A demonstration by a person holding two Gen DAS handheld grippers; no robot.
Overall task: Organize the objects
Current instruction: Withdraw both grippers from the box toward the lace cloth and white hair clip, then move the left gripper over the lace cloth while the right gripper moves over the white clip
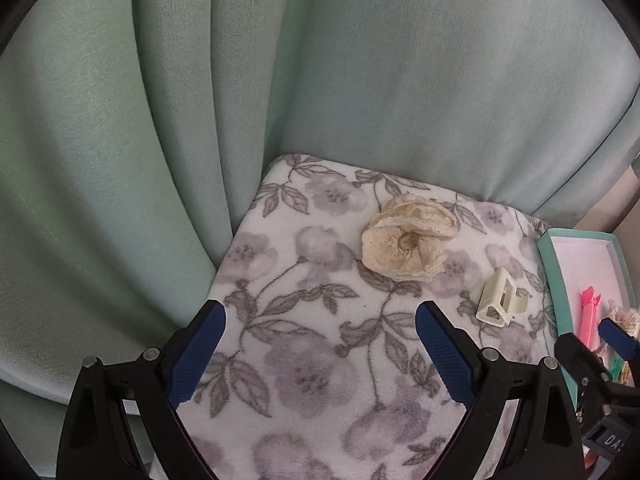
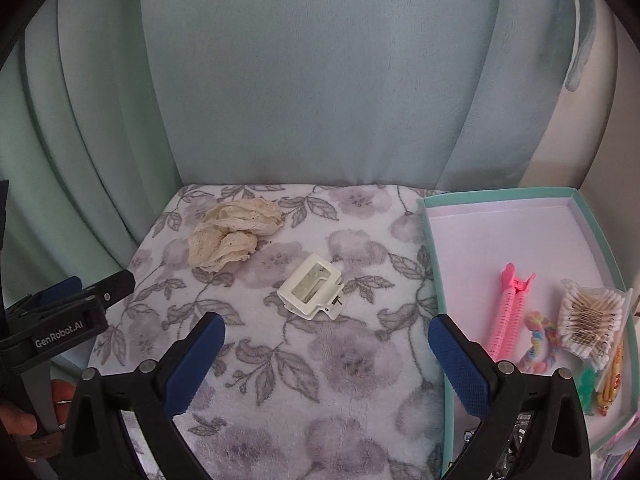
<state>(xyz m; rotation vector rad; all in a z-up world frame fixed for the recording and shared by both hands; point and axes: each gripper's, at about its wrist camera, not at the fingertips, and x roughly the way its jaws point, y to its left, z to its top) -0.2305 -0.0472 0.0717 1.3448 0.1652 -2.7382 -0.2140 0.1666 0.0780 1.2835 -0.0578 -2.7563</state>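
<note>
The left claw (image 1: 320,320) stands wide open and holds nothing; its blue, finely ribbed pads flank bare cloth. The right claw (image 2: 326,330) is likewise spread wide and empty.

The surface is covered by a plush floral blanket (image 2: 340,360), white with grey blossoms and leaves. Pale green curtain (image 2: 320,80) folds hang behind it.

A cream lace scrunchie (image 1: 408,236), crumpled and ruffled, lies ahead of the left claw, slightly to its right. A cream plastic hair clip (image 2: 312,290), boxy with an open rectangular frame, lies just ahead of the right claw, between its finger lines. The two items lie apart, with nothing lying across either one.

To the right of the right claw sits a shallow teal-rimmed box (image 2: 430,240) with a pale lining. It contains a pink ridged clip (image 2: 508,312), a pastel braided hair tie (image 2: 538,344) and a clear pack of cotton swabs (image 2: 592,316). Further small items at its near right corner are possibly more clips; the view there is too distorted to confirm.
</note>
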